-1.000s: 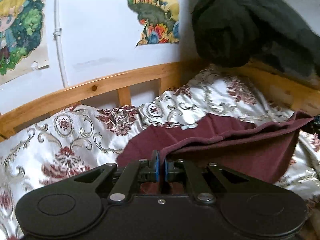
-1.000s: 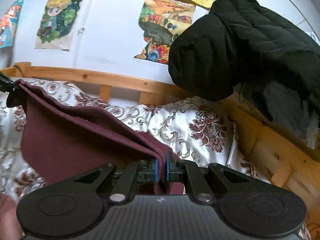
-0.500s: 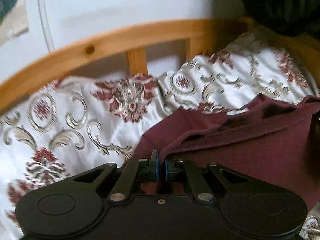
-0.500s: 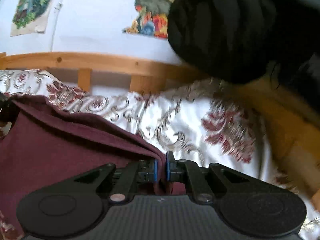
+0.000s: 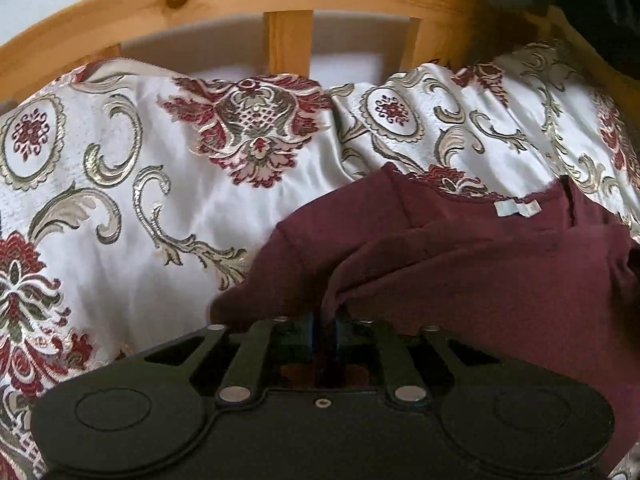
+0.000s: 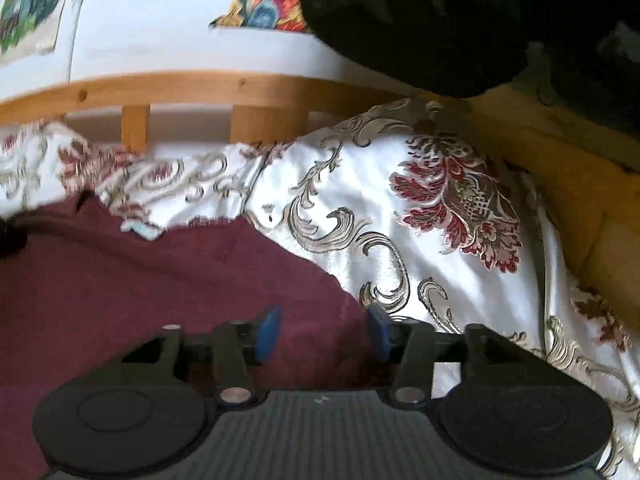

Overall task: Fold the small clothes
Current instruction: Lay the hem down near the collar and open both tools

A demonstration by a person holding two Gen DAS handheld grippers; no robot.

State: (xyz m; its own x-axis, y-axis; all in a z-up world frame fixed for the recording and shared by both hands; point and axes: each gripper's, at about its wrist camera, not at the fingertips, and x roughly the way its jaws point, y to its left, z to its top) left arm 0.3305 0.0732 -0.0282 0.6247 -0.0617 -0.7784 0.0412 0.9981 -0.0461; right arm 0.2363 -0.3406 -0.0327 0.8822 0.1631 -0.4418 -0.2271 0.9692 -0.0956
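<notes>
A maroon garment (image 5: 460,264) is laid on the bed, over a white satin bedspread (image 5: 120,200) patterned with red and gold flowers. A fold of its cloth is pinched between the closed blue-padded fingers (image 5: 312,332) of the left gripper (image 5: 324,334), with a small pale label (image 5: 516,208) seen at its far edge. The fingers (image 6: 267,334) of the right gripper (image 6: 322,334) are spread apart above the garment's near edge, with nothing gripped between them. A wooden bed rail (image 6: 208,86) is seen behind the bedspread, and a black coat (image 6: 420,24) is hung above the right corner, beside colourful pictures (image 6: 264,12) on the white wall.
</notes>
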